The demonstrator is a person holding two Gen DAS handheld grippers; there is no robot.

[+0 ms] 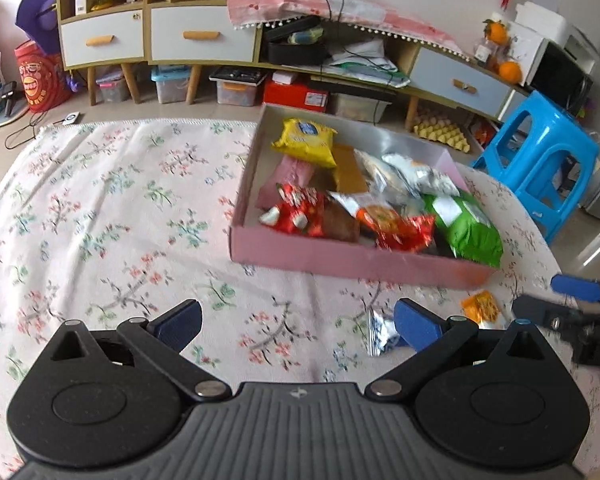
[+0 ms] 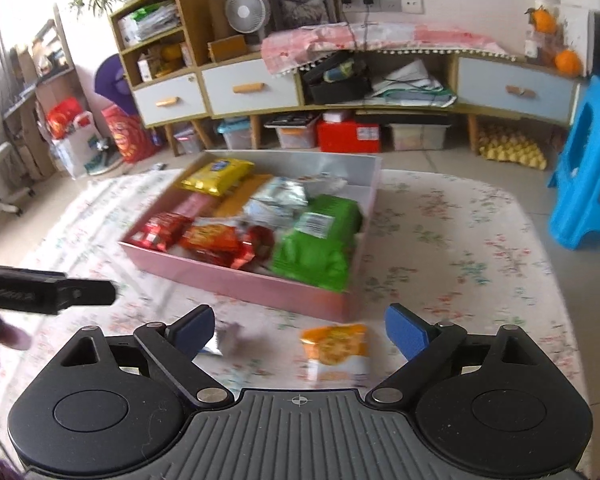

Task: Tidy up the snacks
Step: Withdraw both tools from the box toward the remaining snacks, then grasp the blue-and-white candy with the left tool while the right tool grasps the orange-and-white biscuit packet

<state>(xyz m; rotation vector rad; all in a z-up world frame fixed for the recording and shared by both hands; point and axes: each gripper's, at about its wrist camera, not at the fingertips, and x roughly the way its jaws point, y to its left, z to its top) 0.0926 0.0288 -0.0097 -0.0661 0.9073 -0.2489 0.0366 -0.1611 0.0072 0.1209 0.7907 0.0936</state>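
Observation:
A pink box (image 1: 340, 258) (image 2: 260, 286) on the floral cloth holds several snack packs: a yellow pack (image 1: 306, 142) (image 2: 218, 176), red packs (image 1: 296, 210) (image 2: 220, 240), silver packs (image 1: 412, 176), a green bag (image 1: 466, 226) (image 2: 320, 240). An orange snack pack (image 2: 336, 352) (image 1: 482, 308) lies on the cloth in front of the box, between my open right gripper's (image 2: 300, 330) fingers. A small silver-blue packet (image 1: 382, 334) (image 2: 224, 340) lies beside it. My left gripper (image 1: 298, 322) is open and empty above the cloth. The right gripper also shows in the left wrist view (image 1: 556, 300).
The floral cloth (image 1: 100, 220) covers the table. A blue plastic stool (image 1: 540, 168) (image 2: 592, 168) stands at the right. A low cabinet with drawers (image 1: 204, 36) and storage boxes under it runs along the back wall.

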